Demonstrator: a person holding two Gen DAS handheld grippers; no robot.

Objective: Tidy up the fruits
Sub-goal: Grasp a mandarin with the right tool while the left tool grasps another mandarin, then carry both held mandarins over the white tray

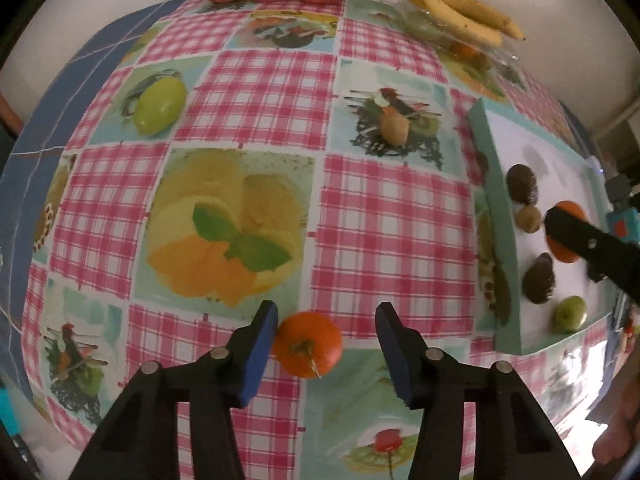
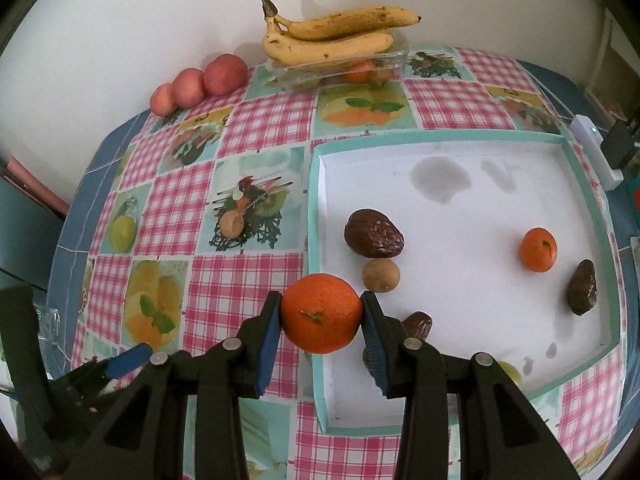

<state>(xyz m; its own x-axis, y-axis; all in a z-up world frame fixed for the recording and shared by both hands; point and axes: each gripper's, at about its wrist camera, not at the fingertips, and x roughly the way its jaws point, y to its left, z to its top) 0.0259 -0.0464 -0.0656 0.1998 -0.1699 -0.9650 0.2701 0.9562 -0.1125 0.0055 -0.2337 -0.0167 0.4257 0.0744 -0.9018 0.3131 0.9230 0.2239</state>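
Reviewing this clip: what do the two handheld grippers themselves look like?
Both match: the left gripper and right gripper have black plastic scissor-like linkage arms with round silver rivets and flat blue pads on their fingertips. No cables or markings show.

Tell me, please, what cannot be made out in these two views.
Right wrist view: green fruit, mostly behind the right gripper.
Right wrist view: dark fruit, half hidden by the same gripper.
Right wrist view: fruit in the clear box, blurred by plastic under the bananas.
Left wrist view: held orange, crossed by that gripper's finger.

Orange tangerine point(image 2: 321, 313), pink-checked tablecloth point(image 1: 384, 208) (fruit prints)
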